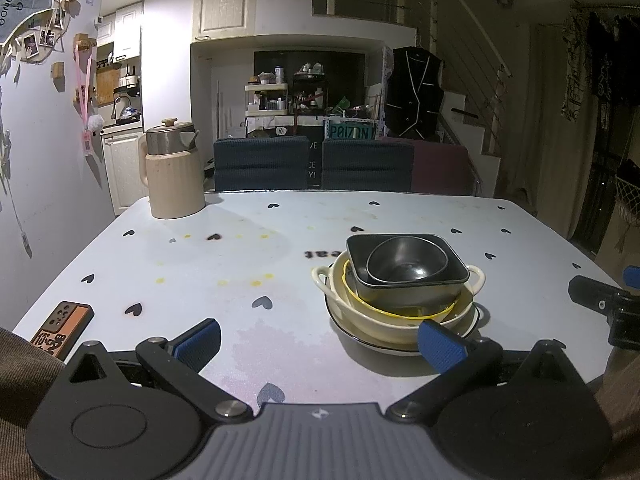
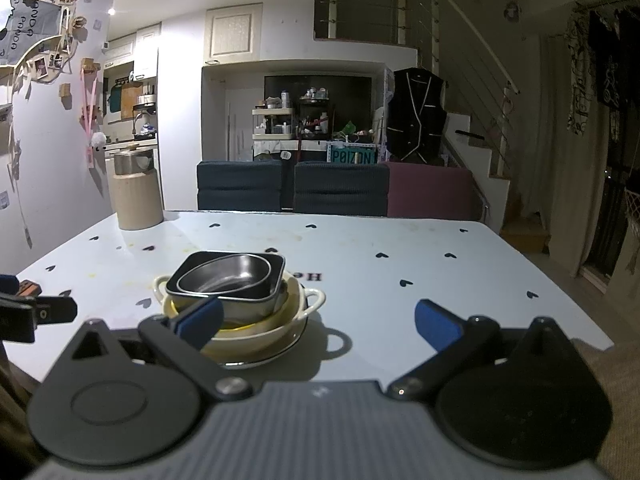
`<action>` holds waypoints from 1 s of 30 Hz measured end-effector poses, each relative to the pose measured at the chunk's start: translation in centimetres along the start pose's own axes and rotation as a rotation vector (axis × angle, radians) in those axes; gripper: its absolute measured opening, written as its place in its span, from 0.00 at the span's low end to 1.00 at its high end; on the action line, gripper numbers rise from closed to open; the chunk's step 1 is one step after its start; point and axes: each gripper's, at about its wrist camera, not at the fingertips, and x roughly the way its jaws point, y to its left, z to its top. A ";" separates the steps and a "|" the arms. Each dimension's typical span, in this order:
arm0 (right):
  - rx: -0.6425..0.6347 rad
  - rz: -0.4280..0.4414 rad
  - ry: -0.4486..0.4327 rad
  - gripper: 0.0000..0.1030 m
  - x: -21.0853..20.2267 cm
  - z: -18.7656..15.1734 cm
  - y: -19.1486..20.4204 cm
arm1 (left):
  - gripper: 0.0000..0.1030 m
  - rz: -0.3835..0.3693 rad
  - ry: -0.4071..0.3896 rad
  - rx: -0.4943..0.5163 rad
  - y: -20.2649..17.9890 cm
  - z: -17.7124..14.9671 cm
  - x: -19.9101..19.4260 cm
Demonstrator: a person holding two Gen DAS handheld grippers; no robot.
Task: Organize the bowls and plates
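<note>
On table (image 1: 280, 208), stacked bowls (image 1: 400, 280) (lower plate mostly hidden), left gripper (image 1: 320, 344), right gripper (image 2: 318, 322) spread wide.

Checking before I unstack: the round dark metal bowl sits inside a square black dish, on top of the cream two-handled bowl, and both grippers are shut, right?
Not quite: both the left gripper and right gripper are open, per each wrist view. The round dark metal bowl does sit inside the square black dish, on the cream two-handled bowl.
</note>
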 end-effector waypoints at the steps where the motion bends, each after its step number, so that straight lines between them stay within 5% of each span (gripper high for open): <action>1: 0.000 -0.001 0.000 1.00 0.0 0.0 0.0 | 1.00 0.000 0.000 -0.001 0.0 0.0 0.0; 30: 0.002 -0.003 0.000 1.00 0.1 -0.1 0.3 | 1.00 0.001 0.003 -0.001 -0.1 -0.2 0.0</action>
